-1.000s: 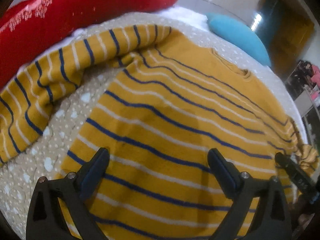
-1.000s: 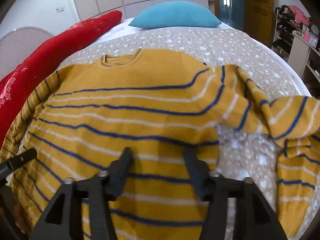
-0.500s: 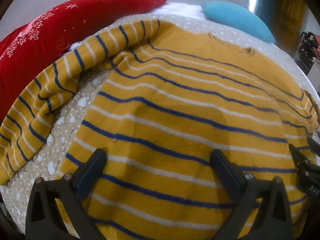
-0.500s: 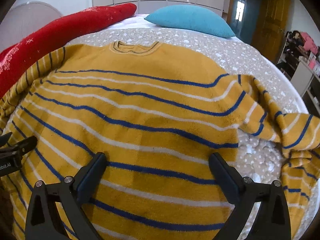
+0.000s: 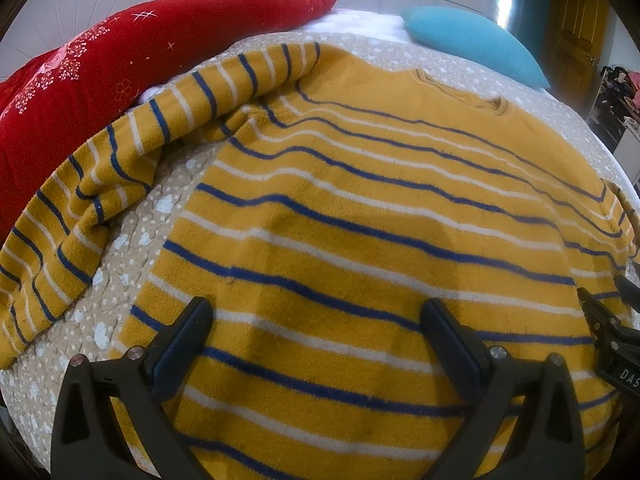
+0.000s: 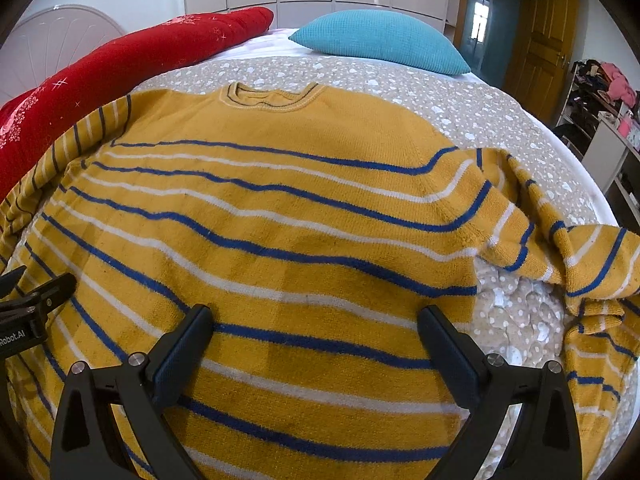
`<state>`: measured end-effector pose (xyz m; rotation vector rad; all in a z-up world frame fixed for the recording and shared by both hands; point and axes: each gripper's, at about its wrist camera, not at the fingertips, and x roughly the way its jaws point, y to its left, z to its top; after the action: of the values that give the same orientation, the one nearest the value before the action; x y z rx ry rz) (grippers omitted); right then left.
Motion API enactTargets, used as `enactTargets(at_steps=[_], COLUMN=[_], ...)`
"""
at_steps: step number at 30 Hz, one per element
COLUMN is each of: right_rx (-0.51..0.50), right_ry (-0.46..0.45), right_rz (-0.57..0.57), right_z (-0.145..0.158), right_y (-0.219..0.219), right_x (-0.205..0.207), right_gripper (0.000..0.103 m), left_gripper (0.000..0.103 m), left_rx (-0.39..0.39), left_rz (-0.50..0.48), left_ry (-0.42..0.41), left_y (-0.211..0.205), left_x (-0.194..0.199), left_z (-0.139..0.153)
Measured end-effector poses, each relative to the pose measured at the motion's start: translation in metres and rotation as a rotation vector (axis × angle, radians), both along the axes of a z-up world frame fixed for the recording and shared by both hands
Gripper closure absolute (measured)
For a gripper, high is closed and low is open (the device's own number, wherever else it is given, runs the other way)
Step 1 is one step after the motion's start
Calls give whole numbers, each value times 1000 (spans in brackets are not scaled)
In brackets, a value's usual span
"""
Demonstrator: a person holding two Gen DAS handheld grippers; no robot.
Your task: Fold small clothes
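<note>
Widened since a second ago, the right gripper's jaws now match the left's, and both cameras have pulled back to show more of the sweater.

Left wrist view: the left gripper (image 5: 316, 330), jaws wide apart and holding nothing, hovers over the near hem of the yellow striped sweater (image 5: 380, 216), spread flat on the dotted bedspread (image 5: 132, 248). Its left sleeve (image 5: 120, 168) lies rumpled against the red blanket (image 5: 120, 48).

Right wrist view: the right gripper (image 6: 316, 330), jaws equally apart and empty, hangs over the hem; the right sleeve (image 6: 576, 256) is bunched at the bed's right edge, the teal pillow (image 6: 380, 40) far behind. Folding well likely means pinching each sleeve near its cuff and laying it flat across the body first.
</note>
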<state>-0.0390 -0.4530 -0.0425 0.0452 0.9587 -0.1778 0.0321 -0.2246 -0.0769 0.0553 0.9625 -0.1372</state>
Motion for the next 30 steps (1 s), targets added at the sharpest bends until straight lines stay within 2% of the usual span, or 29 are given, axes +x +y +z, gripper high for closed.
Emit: enactTargets(at_steps=[8, 11, 13, 16, 24, 30], right_rx=[0, 0, 0, 0, 0, 0], right_ry=[0, 1, 1, 1, 1, 2], right_rz=[0, 0, 0, 0, 0, 0], right_z=[0, 0, 0, 0, 0, 0], right_y=[0, 0, 0, 0, 0, 0], right_x=[0, 0, 0, 0, 0, 0], right_gripper=[0, 0, 0, 0, 0, 0], left_gripper=[0, 0, 0, 0, 0, 0], left_rx=[3, 56, 54, 103, 87, 182], left_rz=[4, 56, 107, 145, 224, 210], left_ry=[-2, -3, 31, 39, -39, 14], left_y=[0, -8, -9, -12, 15, 18], left_x=[1, 3, 4, 0, -27, -30], left_z=[0, 2, 5, 15, 53, 53])
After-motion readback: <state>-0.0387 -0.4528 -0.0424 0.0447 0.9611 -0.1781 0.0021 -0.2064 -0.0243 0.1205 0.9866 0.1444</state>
